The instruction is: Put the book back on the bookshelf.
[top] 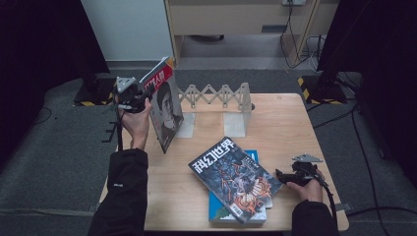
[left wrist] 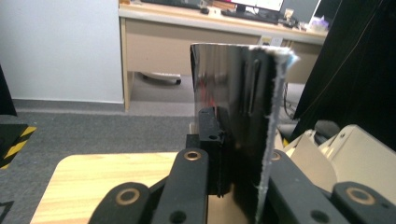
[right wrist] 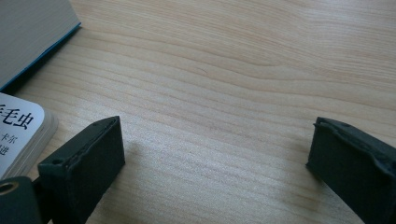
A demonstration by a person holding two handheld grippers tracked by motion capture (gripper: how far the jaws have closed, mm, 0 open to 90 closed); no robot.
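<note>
My left gripper clamps the upright magazine near the table's far-left corner, so I should keep it vertical toward the rack, while my right gripper rests wide open, empty.

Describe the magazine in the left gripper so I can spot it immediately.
On the wooden table, look left of the grey folding rack. The magazine stands upright, clamped in the left gripper; unlike the flat-lying ones, it has a red top and a portrait cover.

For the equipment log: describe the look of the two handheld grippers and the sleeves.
Both the left gripper and right gripper are black, each topped by a grey three-cornered plate and trailing a black cable. Blocky jaws, brass-ringed pivots. Sleeves are black.
</note>
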